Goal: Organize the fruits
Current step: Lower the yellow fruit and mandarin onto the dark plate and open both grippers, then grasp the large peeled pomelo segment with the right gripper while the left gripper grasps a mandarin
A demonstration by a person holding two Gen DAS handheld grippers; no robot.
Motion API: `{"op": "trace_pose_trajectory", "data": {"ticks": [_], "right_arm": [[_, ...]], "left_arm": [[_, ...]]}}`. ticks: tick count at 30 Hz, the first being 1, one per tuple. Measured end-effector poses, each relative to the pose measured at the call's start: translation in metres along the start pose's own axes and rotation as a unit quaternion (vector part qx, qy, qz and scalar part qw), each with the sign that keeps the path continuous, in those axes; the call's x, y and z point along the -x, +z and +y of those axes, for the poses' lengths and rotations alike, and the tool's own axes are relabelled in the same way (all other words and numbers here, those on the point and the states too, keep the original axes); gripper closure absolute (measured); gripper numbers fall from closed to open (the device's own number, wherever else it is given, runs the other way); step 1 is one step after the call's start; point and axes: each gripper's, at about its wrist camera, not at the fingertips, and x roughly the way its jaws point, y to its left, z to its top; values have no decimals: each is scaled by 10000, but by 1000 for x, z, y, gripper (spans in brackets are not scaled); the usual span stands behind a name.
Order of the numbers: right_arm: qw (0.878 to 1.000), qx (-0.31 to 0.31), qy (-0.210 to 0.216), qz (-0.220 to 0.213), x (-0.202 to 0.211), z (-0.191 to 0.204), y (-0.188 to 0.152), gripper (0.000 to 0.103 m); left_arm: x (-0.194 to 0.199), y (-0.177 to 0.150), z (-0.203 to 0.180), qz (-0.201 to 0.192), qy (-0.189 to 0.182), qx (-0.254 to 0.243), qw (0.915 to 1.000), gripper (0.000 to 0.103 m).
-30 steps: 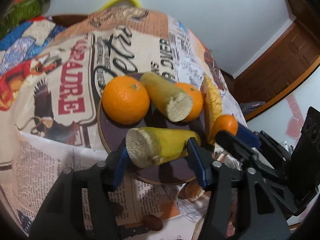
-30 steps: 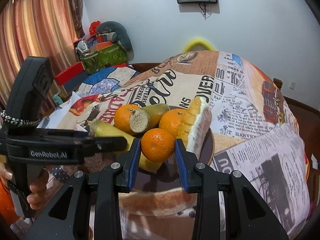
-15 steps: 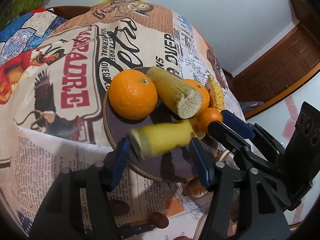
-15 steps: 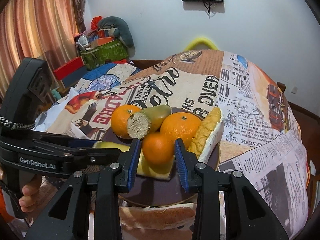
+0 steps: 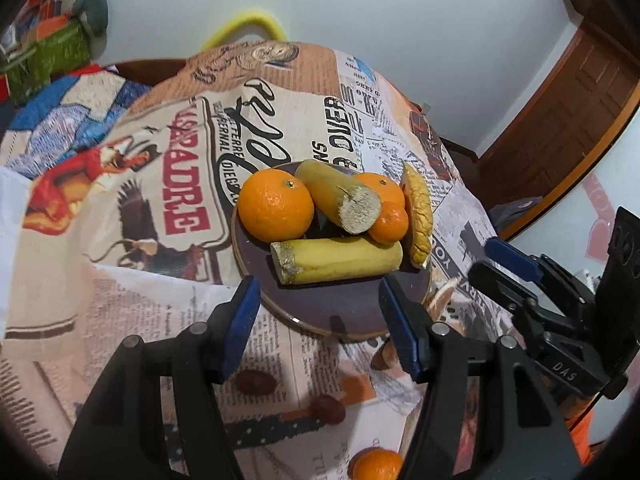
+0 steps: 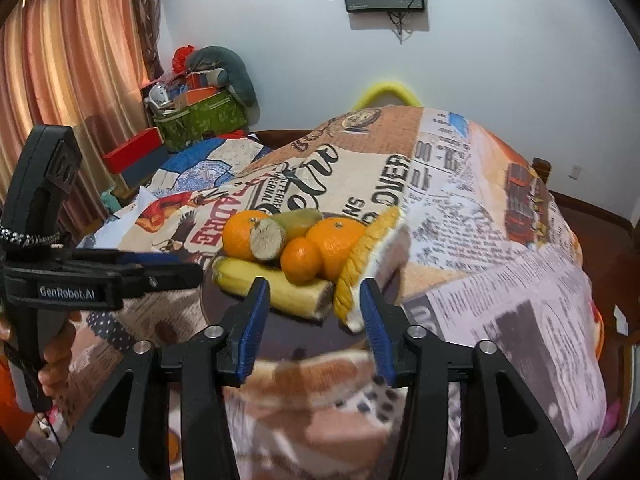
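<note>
Blue-padded jaws are standing open on both your tools, and nothing is sitting between either pair. Your left gripper (image 5: 320, 320) is hanging over the near rim of the plate (image 5: 340, 312), its pads well clear of the banana (image 5: 336, 260) lying crosswise just ahead. Your right gripper (image 6: 312, 312) has just been opening its jaws; the small orange (image 6: 301, 260) is resting beyond the tips, propped on the banana (image 6: 276, 288), with no pad pressing on it.

Nearer you than the plate, fruit is still waiting on the bench (image 5: 120, 300): another orange (image 5: 376, 464) at the bottom edge of the left view, and two small dark red fruits (image 5: 256, 382) on the cloth between the left fingers.

Farther back on the plate, a big orange (image 5: 276, 204), a cut yellow-green piece (image 5: 340, 200), a second orange (image 5: 380, 186) and a corn cob (image 5: 418, 216) are crowding together, all touching.

Judging by this, you are finishing two placements at once, and the pile is looking settled. Your next move calls for backing both tools away without nudging the small orange, which is perching rather than lying flat, then going for the loose orange near you. Space is remaining only on the plate's bare near part.
</note>
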Motion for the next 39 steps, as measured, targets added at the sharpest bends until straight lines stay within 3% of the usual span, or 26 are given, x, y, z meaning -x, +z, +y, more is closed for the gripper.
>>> {"op": "trace_pose_trajectory", "data": {"ticks": [5, 10, 14, 19, 26, 36, 39], "right_arm": [[9999, -111, -96, 40, 17, -3, -12, 55], [9995, -257, -207, 23, 25, -1, -25, 30], [9992, -283, -240, 117, 22, 7, -35, 23], [9987, -375, -252, 229, 10, 15, -46, 3], [9976, -302, -317, 543, -21, 24, -46, 2], [9929, -513, -203, 1057, -52, 23, -47, 1], [9915, -608, -231, 1130, -54, 22, -48, 7]], "left_arm": [[17, -9, -5, -125, 163, -152, 9997, 42], [32, -20, -5, -227, 385, -278, 9986, 42], [39, -29, -3, -275, 580, -382, 9972, 42], [38, -37, 2, -311, 840, -494, 9948, 42], [28, -43, 17, -247, 1019, -448, 9935, 42], [16, -49, 30, -116, 998, -300, 9945, 42], [15, -51, 27, -119, 1032, -365, 9939, 42]]}}
